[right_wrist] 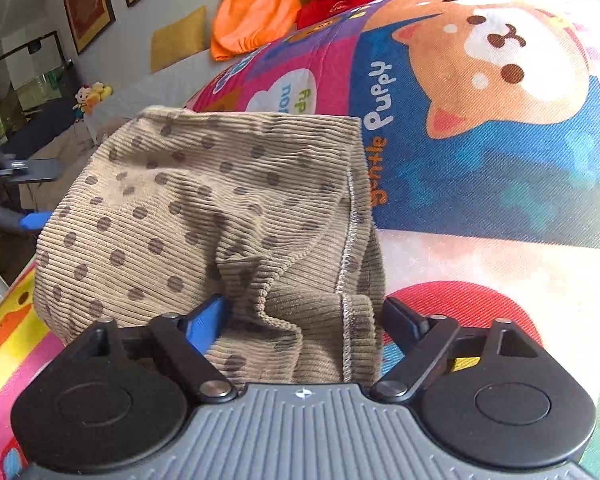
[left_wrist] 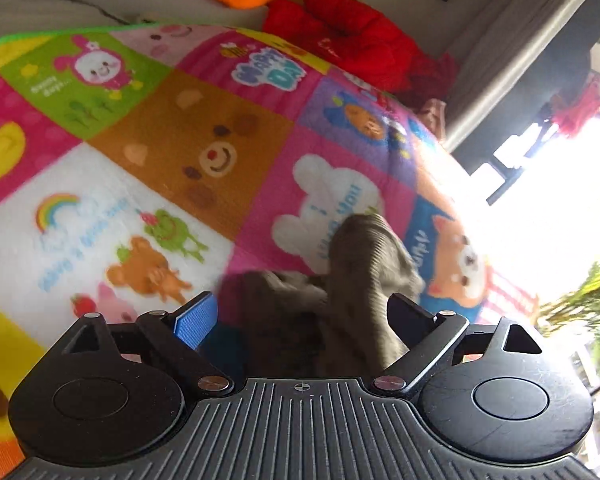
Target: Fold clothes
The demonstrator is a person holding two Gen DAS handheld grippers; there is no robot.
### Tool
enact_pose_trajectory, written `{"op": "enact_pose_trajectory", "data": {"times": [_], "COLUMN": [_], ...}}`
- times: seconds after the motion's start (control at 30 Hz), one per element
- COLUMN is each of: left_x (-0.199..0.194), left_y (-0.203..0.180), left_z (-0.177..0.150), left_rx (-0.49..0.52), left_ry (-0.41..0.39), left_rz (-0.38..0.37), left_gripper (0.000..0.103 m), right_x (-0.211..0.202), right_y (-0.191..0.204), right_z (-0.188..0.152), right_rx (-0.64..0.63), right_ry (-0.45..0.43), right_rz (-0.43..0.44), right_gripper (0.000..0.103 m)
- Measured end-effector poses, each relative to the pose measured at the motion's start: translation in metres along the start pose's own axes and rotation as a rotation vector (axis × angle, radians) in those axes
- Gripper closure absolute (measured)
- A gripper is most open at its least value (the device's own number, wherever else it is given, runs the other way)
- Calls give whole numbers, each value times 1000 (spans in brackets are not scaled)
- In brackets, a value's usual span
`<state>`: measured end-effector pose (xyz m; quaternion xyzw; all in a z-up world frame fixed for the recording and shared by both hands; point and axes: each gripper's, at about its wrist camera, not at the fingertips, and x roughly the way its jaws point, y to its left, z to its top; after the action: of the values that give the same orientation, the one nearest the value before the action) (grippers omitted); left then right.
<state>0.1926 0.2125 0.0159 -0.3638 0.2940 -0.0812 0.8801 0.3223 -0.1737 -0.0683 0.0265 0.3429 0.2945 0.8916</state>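
Dotted beige corduroy garment [right_wrist: 204, 200] heaped on the cartoon blanket [right_wrist: 500, 184], beside the puppy panel, well short of the green-trimmed far edge. Right gripper [right_wrist: 304, 308] clamped on a bunched hem fold, pads pressing both sides. Left gripper [left_wrist: 302, 304] spread wide, cloth loose between the jaws, nothing gripped. Keep the right hold firm and low; re-seat the left on the opposite free corner, pinching one layer only. Then pull taut, lay flat, smooth the wrinkles before creasing.
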Motion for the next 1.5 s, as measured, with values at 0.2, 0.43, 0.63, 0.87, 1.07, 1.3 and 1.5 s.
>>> {"op": "enact_pose_trajectory", "data": {"times": [0.2, 0.43, 0.63, 0.87, 1.07, 1.3, 1.5], "left_x": [25, 40, 48, 37, 31, 40, 56], "left_y": [3, 15, 14, 10, 22, 20, 22], "left_z": [-60, -41, -8, -16, -33, -22, 0], "left_rx": [-102, -78, -7, 22, -103, -60, -31], "left_ry": [227, 146, 36, 36, 72, 78, 75], "left_rz": [-128, -5, 82, 70, -16, -10, 17], "left_gripper": [6, 8, 7, 6, 5, 5, 5], "right_x": [-5, -36, -70, -105, -39, 11, -20], "right_y": [5, 59, 95, 57, 7, 10, 63], "right_z": [-5, -28, -22, 24, 42, 7, -21], "right_rx": [79, 2, -223, -205, -107, 46, -73], "right_ry": [14, 92, -13, -206, -117, 23, 71], "right_rz": [42, 193, 157, 16, 62, 219, 290], "right_gripper": [48, 52, 48, 23, 19, 41, 41]}}
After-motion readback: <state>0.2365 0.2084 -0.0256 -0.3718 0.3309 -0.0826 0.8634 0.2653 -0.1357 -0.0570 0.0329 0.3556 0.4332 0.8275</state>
